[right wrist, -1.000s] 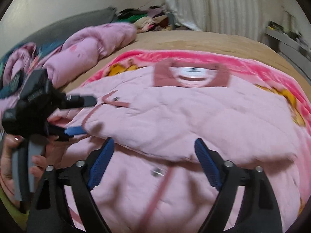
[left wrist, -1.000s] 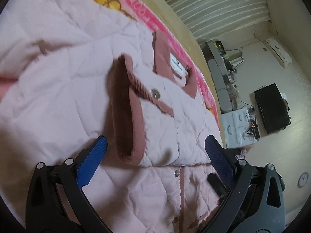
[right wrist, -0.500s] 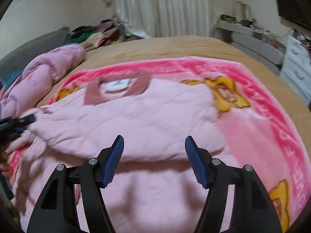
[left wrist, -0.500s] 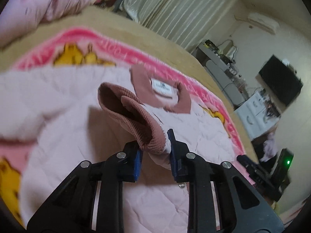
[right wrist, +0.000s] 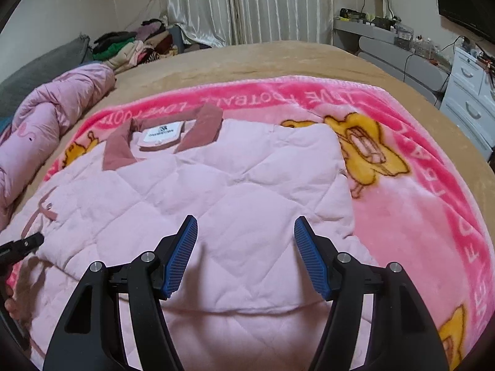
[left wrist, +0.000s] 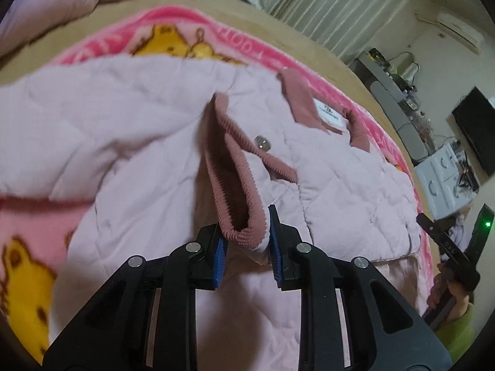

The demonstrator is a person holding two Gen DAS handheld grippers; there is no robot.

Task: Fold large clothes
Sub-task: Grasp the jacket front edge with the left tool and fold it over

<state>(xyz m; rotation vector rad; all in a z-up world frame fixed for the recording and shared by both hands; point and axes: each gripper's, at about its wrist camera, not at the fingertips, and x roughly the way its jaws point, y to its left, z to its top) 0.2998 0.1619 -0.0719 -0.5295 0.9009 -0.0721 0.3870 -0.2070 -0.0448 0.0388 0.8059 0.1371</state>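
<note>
A pale pink quilted jacket (right wrist: 235, 191) lies spread on the blanket, its rose collar and white label (right wrist: 161, 134) at the far end. In the left wrist view its sleeve is doubled over the body (left wrist: 340, 170), and the ribbed rose cuff (left wrist: 238, 191) stands up. My left gripper (left wrist: 247, 236) is shut on the cuff's near edge, blue pads pressing both sides. My right gripper (right wrist: 246, 232) hovers open over the jacket's right half, with nothing between its fingers. One finger (right wrist: 27, 242) of the left gripper shows at the right wrist view's left edge.
A bright pink cartoon-bear blanket (right wrist: 402, 142) covers the tan bed (right wrist: 278, 58). A rolled pink quilt (right wrist: 46, 117) lies along the left side, with a clothes pile (right wrist: 133, 46) behind it. White drawers (right wrist: 470, 99) and a grey desk stand to the right.
My left gripper went from wide open around the cuff to shut on it and has drawn it up. My right gripper slid right across the jacket and its jaws narrowed somewhat.
</note>
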